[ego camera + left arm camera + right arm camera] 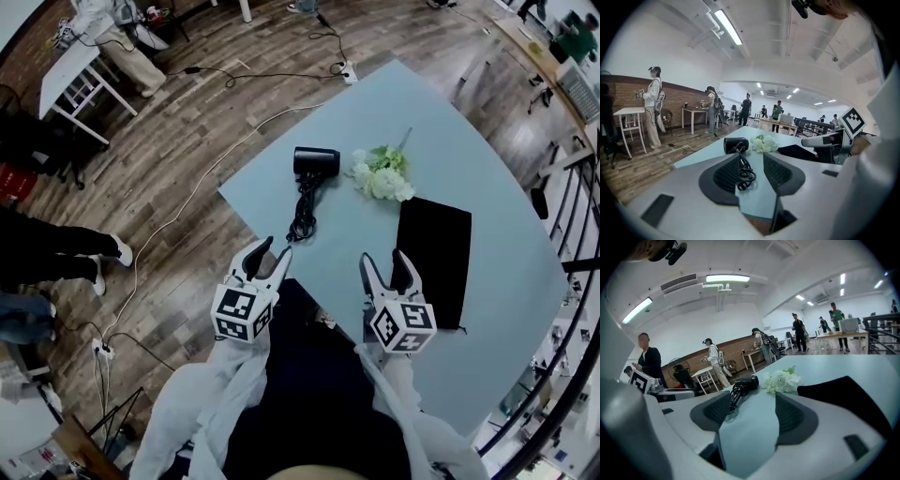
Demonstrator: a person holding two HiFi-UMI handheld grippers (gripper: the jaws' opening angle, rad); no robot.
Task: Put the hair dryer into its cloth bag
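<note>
A black hair dryer (pixel 315 161) lies on the pale blue table (pixel 487 150), its coiled cord (pixel 303 208) trailing toward me. It also shows ahead in the left gripper view as the hair dryer (pixel 736 144) and in the right gripper view as the hair dryer (pixel 747 383). The flat black cloth bag (pixel 433 257) lies to its right. My left gripper (pixel 268 255) hovers open at the table's near edge, short of the cord. My right gripper (pixel 389 265) stands open just left of the bag's near corner. Nothing sits between either pair of jaws.
A bunch of white flowers (pixel 382 175) lies between dryer and bag. A white cable (pixel 202 178) runs over the wooden floor left of the table, near a white table (pixel 73 75). People stand in the background. A metal railing (pixel 572 234) borders the right.
</note>
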